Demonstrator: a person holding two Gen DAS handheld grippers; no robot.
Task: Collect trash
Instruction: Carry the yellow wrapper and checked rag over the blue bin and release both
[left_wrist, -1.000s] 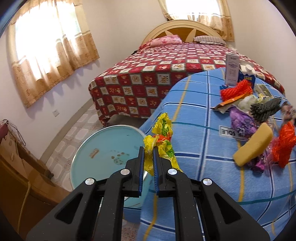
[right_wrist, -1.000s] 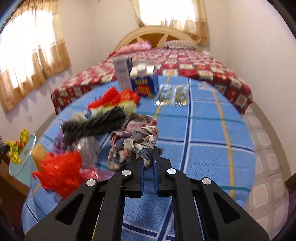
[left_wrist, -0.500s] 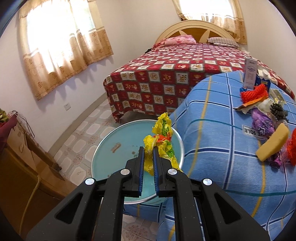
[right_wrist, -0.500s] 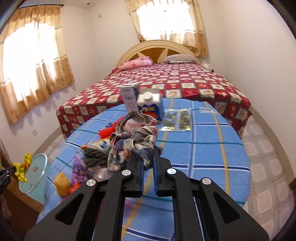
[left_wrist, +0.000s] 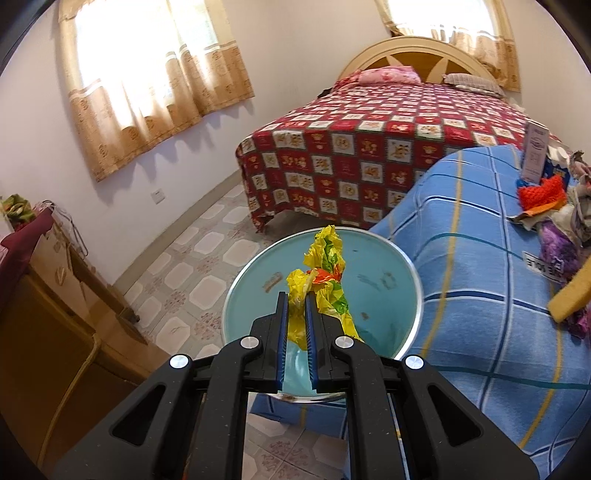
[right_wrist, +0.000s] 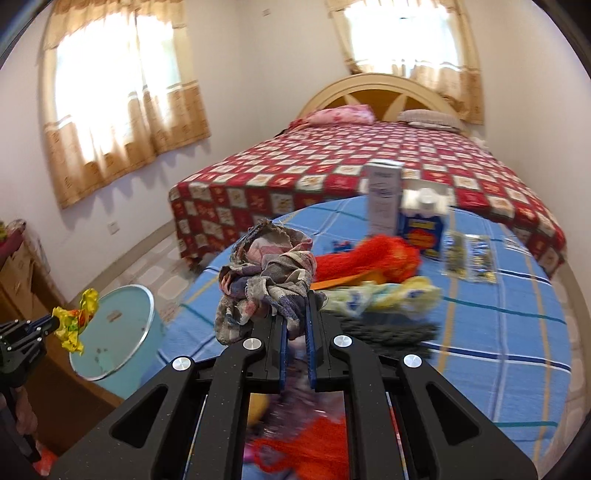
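Note:
My left gripper (left_wrist: 296, 300) is shut on a crumpled yellow wrapper (left_wrist: 325, 269) with green and orange patches, held right above the open light-blue bin (left_wrist: 369, 258). In the right wrist view that same wrapper (right_wrist: 75, 319) hangs from the left gripper (right_wrist: 55, 324) beside the bin (right_wrist: 122, 332). My right gripper (right_wrist: 295, 299) is shut on a bundle of faded plaid rag (right_wrist: 267, 273), lifted above the blue checked table (right_wrist: 498, 332). More trash lies on the table: an orange net (right_wrist: 369, 254), a black scrubby piece (right_wrist: 391, 330), a yellow sponge (left_wrist: 570, 295).
A white box (right_wrist: 382, 195) and a blue carton (right_wrist: 423, 221) stand at the table's far side, with foil packets (right_wrist: 469, 254) beside them. A bed with a red patterned cover (left_wrist: 369, 147) lies behind. A wooden cabinet (left_wrist: 44, 314) stands left of the bin.
The left gripper carried the yellow wrapper leftward, from the table's edge to over the bin. The right gripper lifted the plaid rag off the table and swung left toward the bin.

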